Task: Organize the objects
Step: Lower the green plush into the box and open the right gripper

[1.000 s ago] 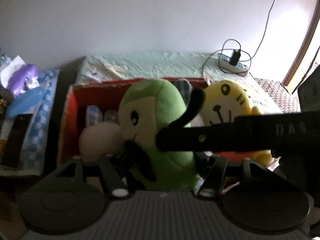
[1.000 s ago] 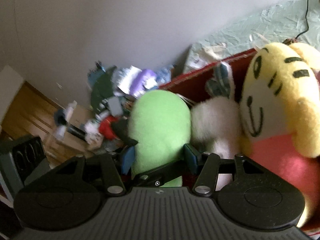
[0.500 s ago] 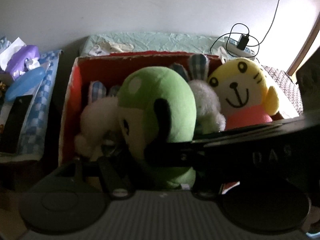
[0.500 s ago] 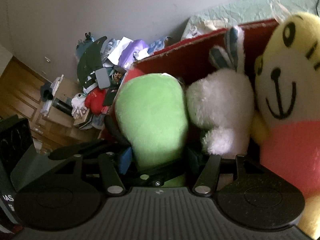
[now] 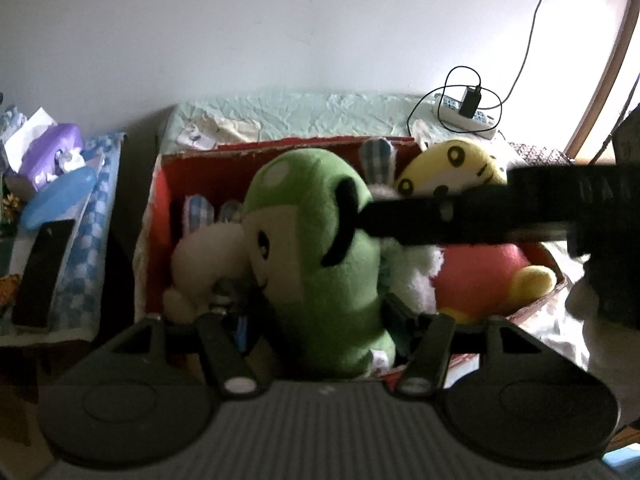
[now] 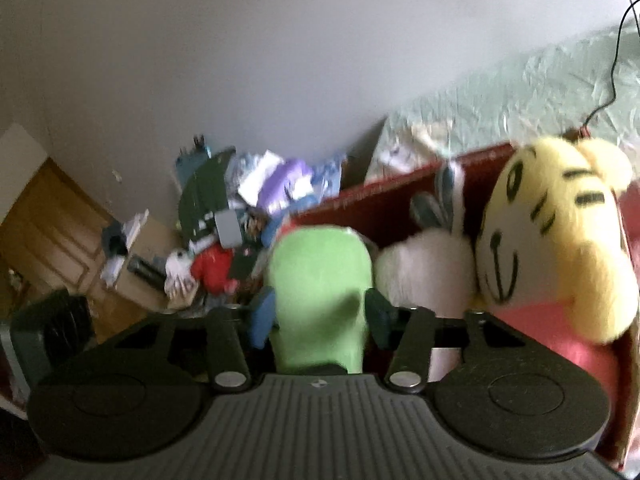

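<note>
A plain pale wall point(image 5: 280, 28) is seen behind a surface covered w/ crinkled pale-green sheet point(image 5: 320, 108). A white power strip point(image 5: 466, 116) w/ black cables is laid at its right end. Bright daylight is let in at right by a wooden frame point(image 5: 600, 80). A brown wooden door point(image 6: 44, 220) is seen at left, w/ a cluttered pile point(image 6: 240, 216) nearby.

Right wrist view is pretty smeared, so the pile of clutter point(image 6: 224, 248) to the gripper's left is just unreadable blobs. The yellow plush tiger with the pink body point(image 5: 472, 264) is half hidden behind a black bar crossing the left view. The fluffy white plush rabbit point(image 6: 428, 272) is mostly buried behind the green plush toy point(image 6: 320, 300).
</note>
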Tool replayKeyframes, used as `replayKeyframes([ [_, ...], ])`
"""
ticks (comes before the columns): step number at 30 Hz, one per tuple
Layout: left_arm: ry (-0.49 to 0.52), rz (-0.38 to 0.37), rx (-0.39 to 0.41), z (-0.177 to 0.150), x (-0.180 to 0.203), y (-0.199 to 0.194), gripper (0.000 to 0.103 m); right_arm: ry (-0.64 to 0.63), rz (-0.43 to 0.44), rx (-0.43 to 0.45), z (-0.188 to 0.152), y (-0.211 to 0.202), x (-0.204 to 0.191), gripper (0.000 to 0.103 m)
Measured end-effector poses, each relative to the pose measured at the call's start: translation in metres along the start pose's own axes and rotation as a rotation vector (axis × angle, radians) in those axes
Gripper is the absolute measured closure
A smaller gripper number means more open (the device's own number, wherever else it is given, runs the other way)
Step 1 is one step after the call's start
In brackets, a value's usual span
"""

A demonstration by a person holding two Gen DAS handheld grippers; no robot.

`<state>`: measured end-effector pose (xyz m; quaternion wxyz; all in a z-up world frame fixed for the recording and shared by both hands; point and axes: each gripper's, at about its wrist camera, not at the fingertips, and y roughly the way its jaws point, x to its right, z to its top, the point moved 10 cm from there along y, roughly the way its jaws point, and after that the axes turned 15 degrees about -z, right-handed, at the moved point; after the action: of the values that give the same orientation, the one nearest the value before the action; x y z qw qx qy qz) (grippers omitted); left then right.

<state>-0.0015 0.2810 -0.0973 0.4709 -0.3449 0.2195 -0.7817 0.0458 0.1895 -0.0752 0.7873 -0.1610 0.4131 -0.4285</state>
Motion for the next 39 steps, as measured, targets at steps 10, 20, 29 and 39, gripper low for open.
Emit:
replayKeyframes([
  [10,-0.030,0.054,-0.028,-0.004,-0.016,0.018,0.040,-0.084,-0.039,-0.012,0.000,0.050,-0.004,0.060],
  [20,-0.018,0.016,-0.042,-0.004,-0.005,0.027,0.040,-0.076,-0.085,-0.030,-0.005,0.029,0.017,0.061],
  [29,-0.067,0.025,-0.083,-0.011,-0.014,0.031,0.040,-0.109,-0.093,-0.033,-0.012,0.042,0.006,0.060],
  [39,-0.067,0.056,-0.095,-0.009,-0.011,0.031,0.034,-0.003,-0.045,-0.060,-0.019,0.032,0.014,0.054],
])
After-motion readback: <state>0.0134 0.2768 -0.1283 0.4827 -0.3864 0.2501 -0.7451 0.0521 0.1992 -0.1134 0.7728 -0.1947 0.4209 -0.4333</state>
